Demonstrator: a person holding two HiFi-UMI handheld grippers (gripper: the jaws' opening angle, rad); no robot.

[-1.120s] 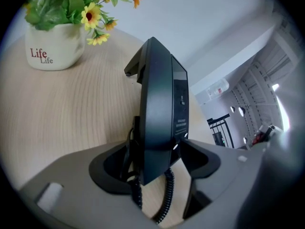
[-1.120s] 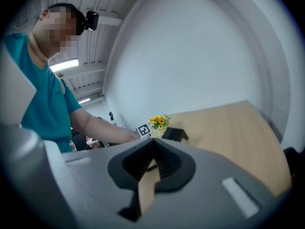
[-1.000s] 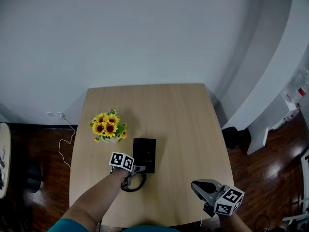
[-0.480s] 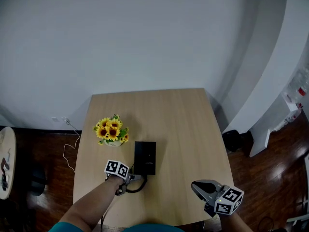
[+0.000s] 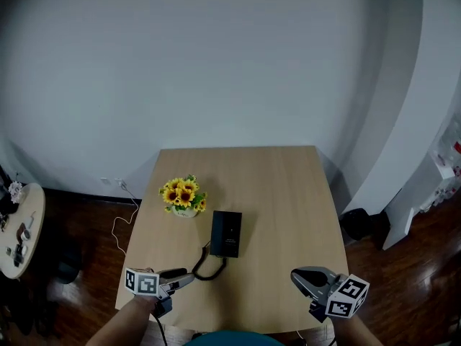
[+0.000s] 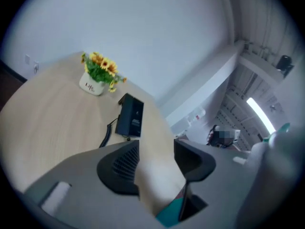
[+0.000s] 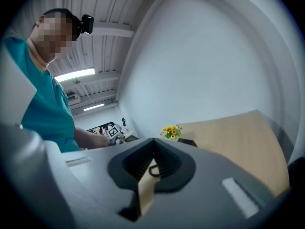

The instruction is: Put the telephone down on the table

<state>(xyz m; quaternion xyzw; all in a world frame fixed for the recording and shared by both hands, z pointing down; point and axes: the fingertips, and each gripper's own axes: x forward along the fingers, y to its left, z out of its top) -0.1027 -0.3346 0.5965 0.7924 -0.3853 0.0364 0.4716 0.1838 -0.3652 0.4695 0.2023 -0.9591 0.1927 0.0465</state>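
Note:
The black telephone (image 5: 226,234) lies flat on the wooden table (image 5: 281,193), its coiled cord (image 5: 205,265) curling toward the near edge. My left gripper (image 5: 184,275) hovers over the table's near left corner, well clear of the telephone (image 6: 129,116). In the left gripper view my left gripper (image 6: 156,144) has just been closing its jaws, which stand apart with nothing between them. My right gripper (image 5: 297,274) stays at the near right edge. In the right gripper view my right gripper (image 7: 152,142) has its tips meeting on nothing.
A pot of sunflowers (image 5: 184,197) stands just left of the telephone. A round side table (image 5: 18,229) with small items is on the floor at far left, a white cable (image 5: 122,215) beside the table, and a white shelf unit (image 5: 432,186) at right.
My left gripper has pulled away from the telephone toward the table's near left corner and risen. The telephone stays flat on the table. The right gripper has barely shifted.

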